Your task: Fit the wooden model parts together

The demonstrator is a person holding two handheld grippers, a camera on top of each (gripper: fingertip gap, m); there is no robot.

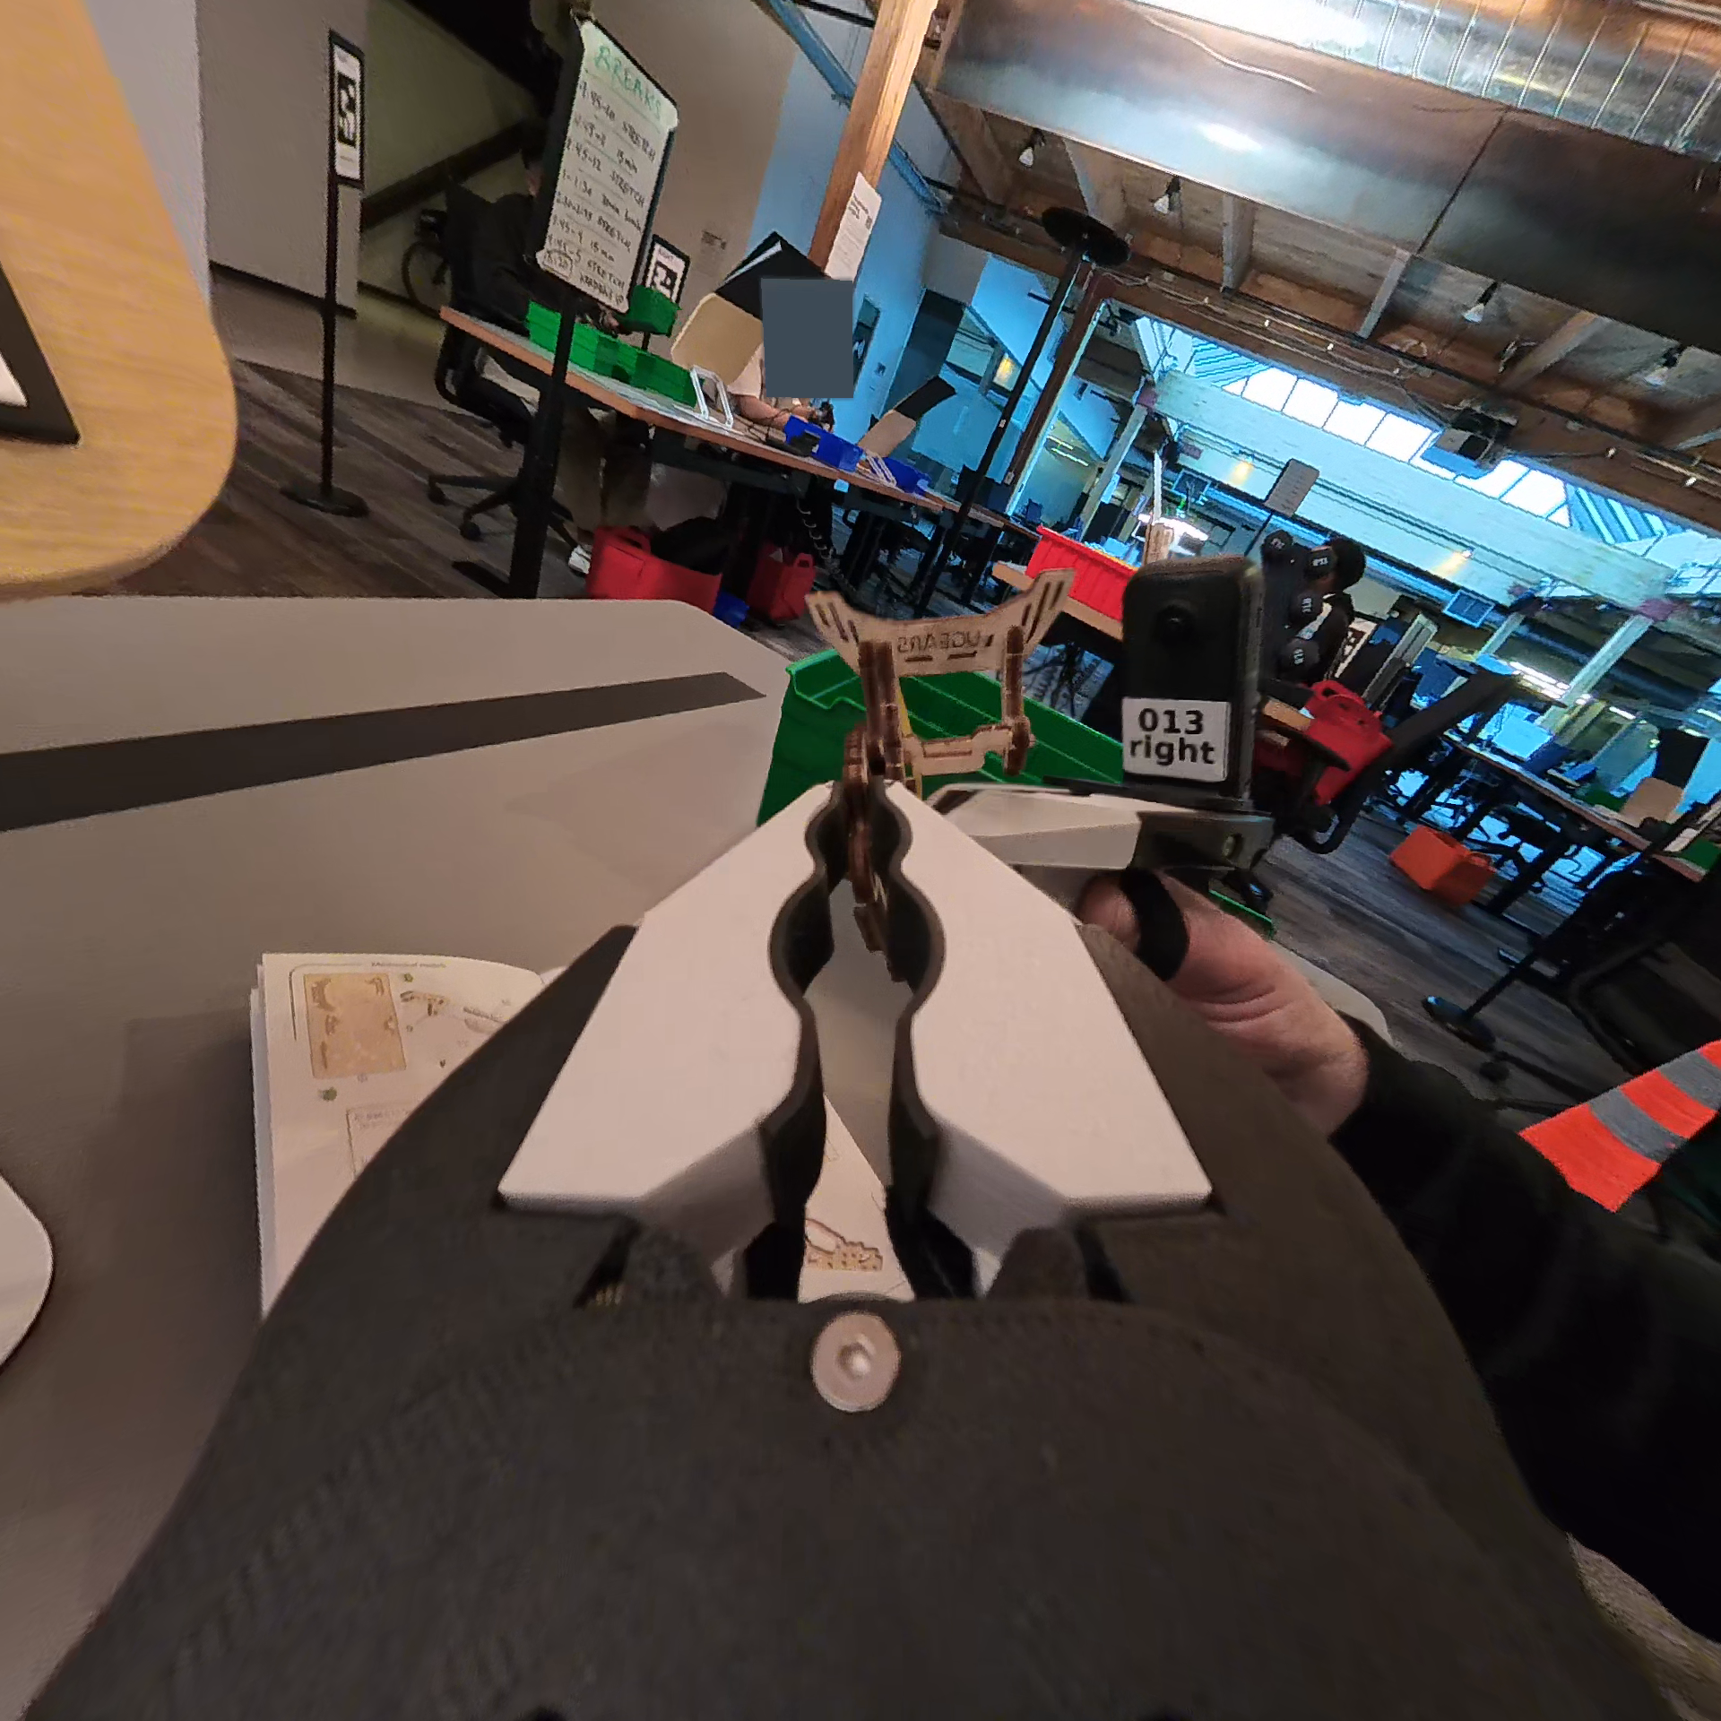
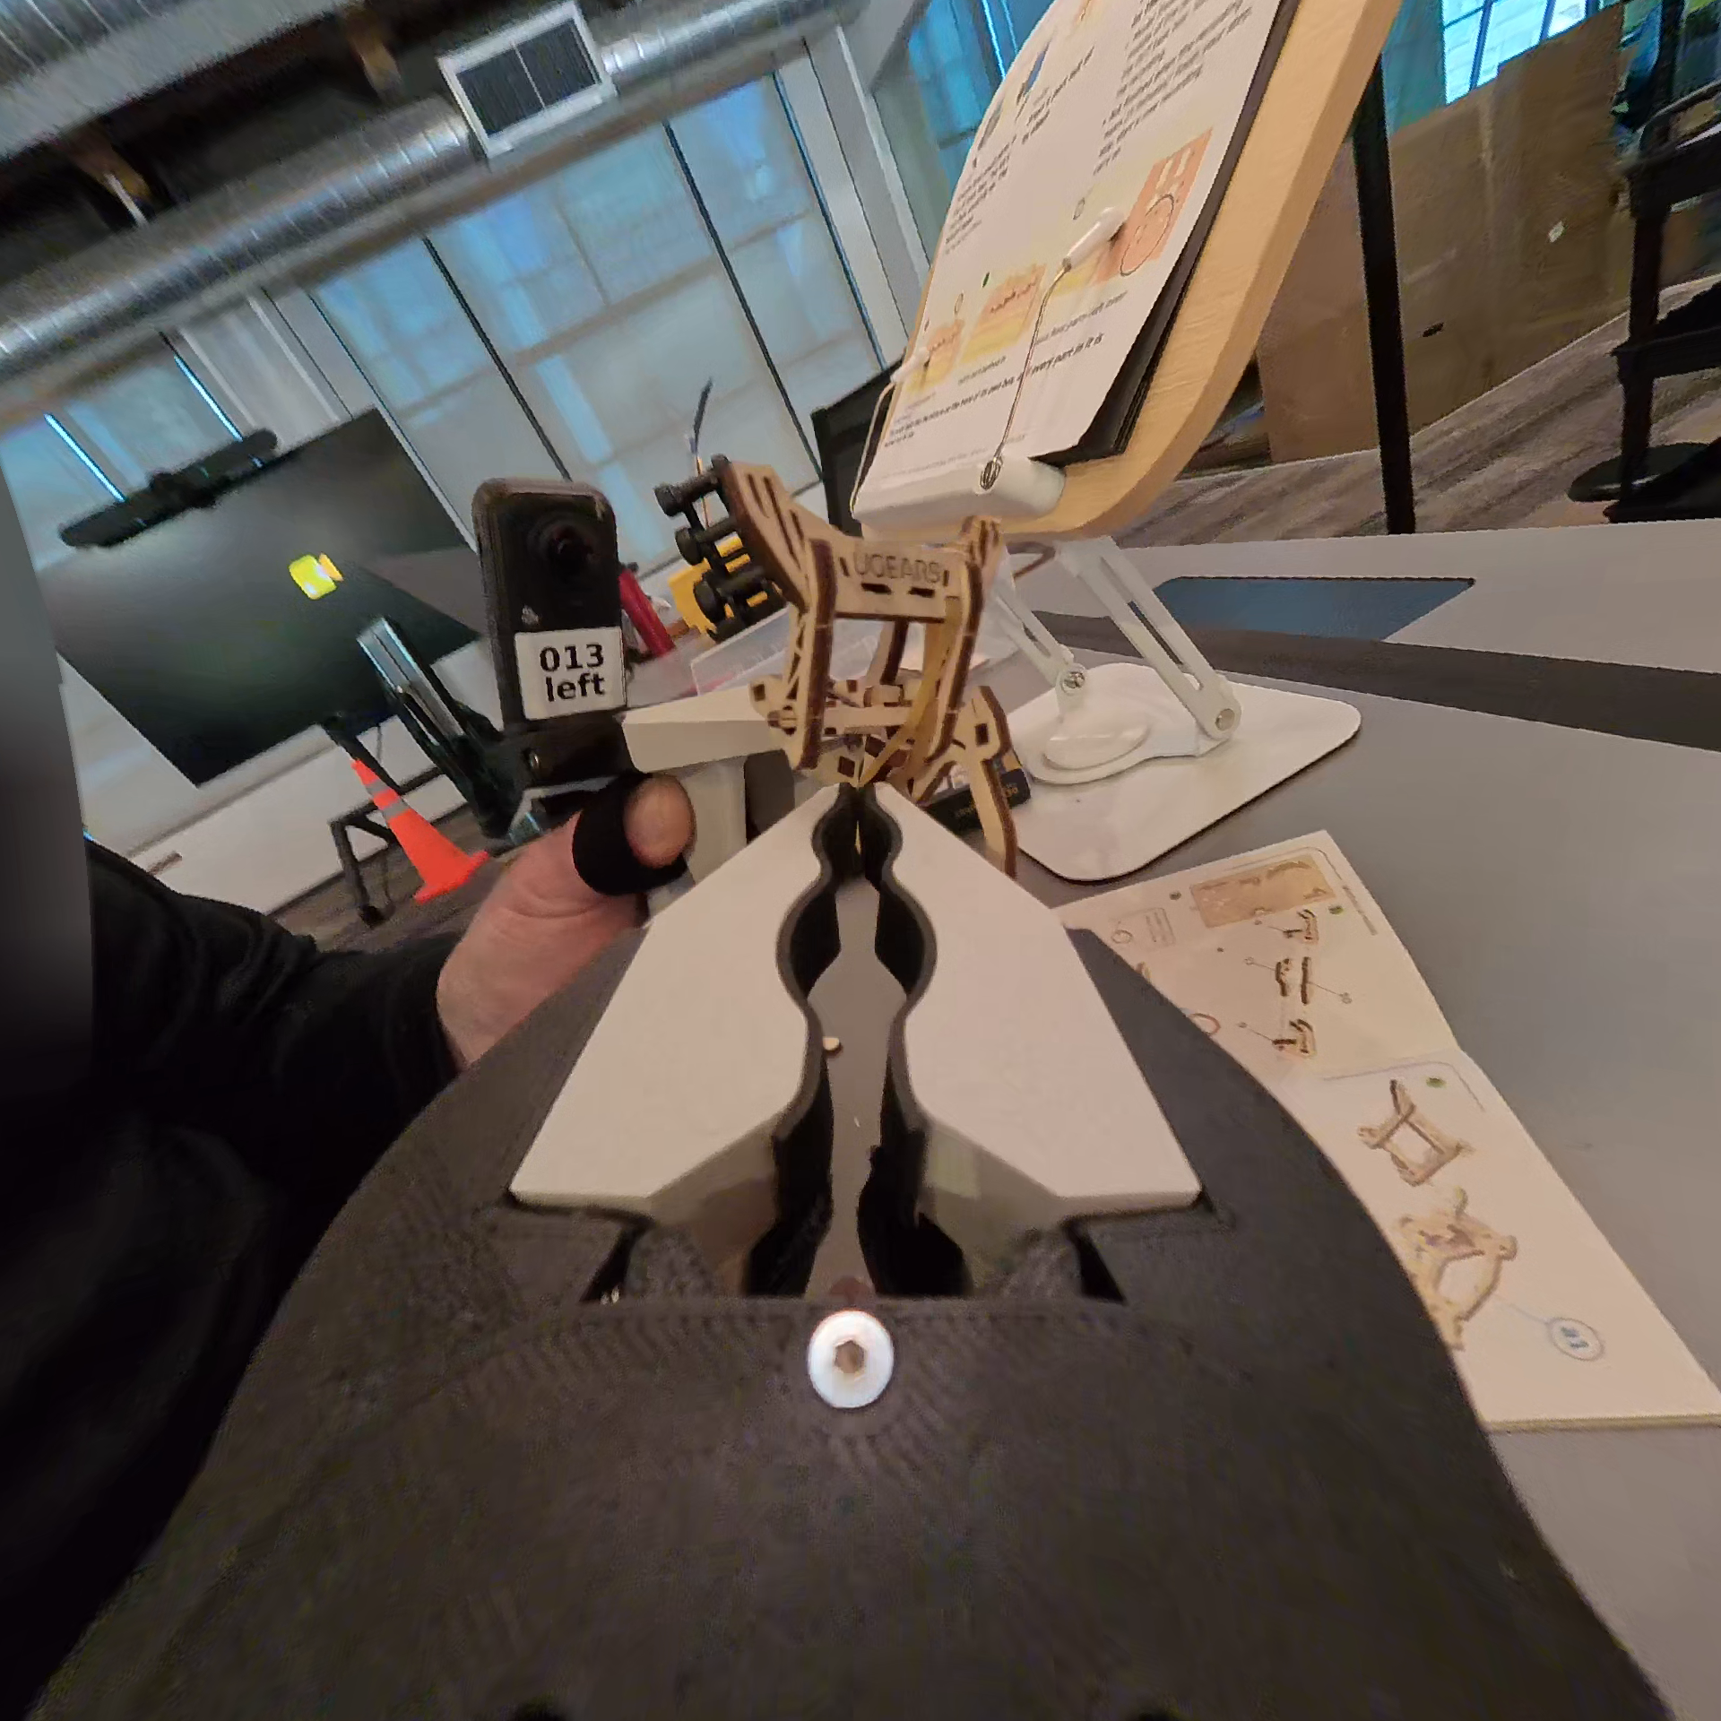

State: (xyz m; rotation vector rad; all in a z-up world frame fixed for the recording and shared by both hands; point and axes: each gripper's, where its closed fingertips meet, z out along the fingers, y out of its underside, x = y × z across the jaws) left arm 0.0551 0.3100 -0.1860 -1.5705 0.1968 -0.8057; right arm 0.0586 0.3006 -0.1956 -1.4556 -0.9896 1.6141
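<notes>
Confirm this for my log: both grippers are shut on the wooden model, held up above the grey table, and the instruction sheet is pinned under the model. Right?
Not quite. The instruction sheet lies flat on the grey table, with nothing pinning it, as the right wrist view shows. The rest holds: left gripper and right gripper are shut on the wooden model, held above the table.

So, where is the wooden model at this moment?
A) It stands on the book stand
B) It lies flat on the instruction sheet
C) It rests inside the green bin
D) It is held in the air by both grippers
D: the wooden model sits clear of the table, pinched by the right gripper and left gripper.
</notes>
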